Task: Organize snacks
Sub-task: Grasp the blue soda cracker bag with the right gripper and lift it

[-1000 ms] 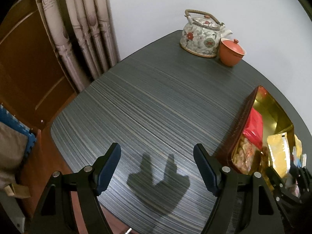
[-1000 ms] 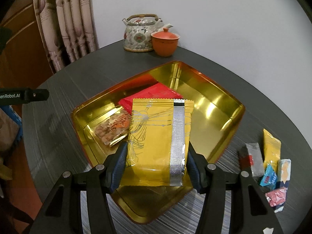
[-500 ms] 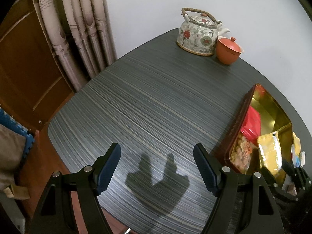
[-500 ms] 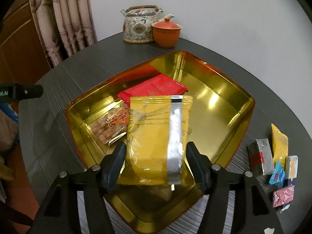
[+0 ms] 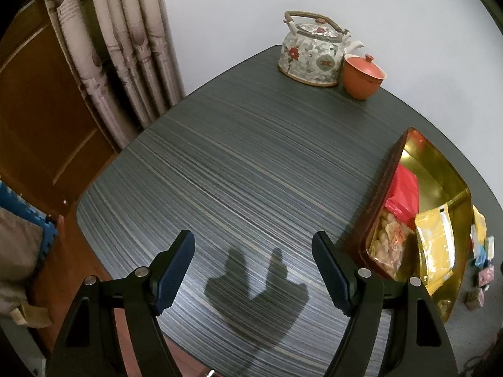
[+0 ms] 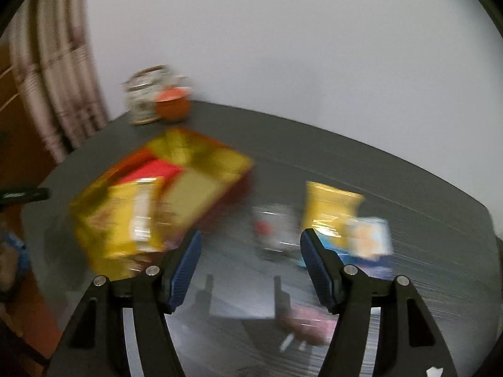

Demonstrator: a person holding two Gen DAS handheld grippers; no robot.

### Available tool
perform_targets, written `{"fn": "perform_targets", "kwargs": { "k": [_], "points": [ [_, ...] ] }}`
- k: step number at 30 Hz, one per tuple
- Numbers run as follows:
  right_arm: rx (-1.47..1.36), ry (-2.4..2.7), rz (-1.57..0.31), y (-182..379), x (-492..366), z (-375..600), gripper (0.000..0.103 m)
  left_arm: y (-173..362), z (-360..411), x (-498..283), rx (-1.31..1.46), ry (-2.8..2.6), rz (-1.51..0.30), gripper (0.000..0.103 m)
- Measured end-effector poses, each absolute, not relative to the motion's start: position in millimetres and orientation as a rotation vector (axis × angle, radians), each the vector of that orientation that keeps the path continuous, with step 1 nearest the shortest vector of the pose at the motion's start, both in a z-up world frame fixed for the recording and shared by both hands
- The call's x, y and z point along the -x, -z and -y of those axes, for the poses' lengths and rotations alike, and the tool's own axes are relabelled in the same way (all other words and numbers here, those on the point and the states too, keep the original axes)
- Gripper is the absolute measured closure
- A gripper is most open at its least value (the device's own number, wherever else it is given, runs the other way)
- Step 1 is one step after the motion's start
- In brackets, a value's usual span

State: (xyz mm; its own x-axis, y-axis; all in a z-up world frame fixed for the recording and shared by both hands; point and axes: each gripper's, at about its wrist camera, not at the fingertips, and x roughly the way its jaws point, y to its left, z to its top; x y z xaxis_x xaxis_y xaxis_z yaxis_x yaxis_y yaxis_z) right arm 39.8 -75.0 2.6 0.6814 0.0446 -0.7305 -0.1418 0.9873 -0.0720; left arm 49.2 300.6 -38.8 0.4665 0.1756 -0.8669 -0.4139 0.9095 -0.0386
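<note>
The right hand-held gripper (image 6: 248,265) is spread and empty (view blurred); the yellow bag (image 5: 435,245) lies in the gold tray (image 5: 440,169), lower right of the frame. The left hand-held gripper (image 5: 253,265) is spread over the counter (image 5: 245,157).

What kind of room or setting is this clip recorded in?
Most likely a home dining or sitting room. A floral teapot and lidded orange cup stand on a dark striped table against a plain wall, with patterned curtains beside a wooden door.
</note>
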Motion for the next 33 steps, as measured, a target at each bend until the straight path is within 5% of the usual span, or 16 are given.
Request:
{"fn": "perform_targets", "kwargs": {
  "k": [9,28,33],
  "points": [
    [0.087,0.087,-0.896,28,-61,179,0.041,38,-293,-50,0.222,-0.339,-1.013,0.026],
    [0.085,-0.006,-0.961,69,-84,174,0.037,41,-279,-53,0.145,-0.285,-0.977,0.026],
    [0.015,-0.009,-0.966,73,-90,185,0.054,46,-279,-55,0.131,-0.292,-0.983,0.026]
  ]
}}
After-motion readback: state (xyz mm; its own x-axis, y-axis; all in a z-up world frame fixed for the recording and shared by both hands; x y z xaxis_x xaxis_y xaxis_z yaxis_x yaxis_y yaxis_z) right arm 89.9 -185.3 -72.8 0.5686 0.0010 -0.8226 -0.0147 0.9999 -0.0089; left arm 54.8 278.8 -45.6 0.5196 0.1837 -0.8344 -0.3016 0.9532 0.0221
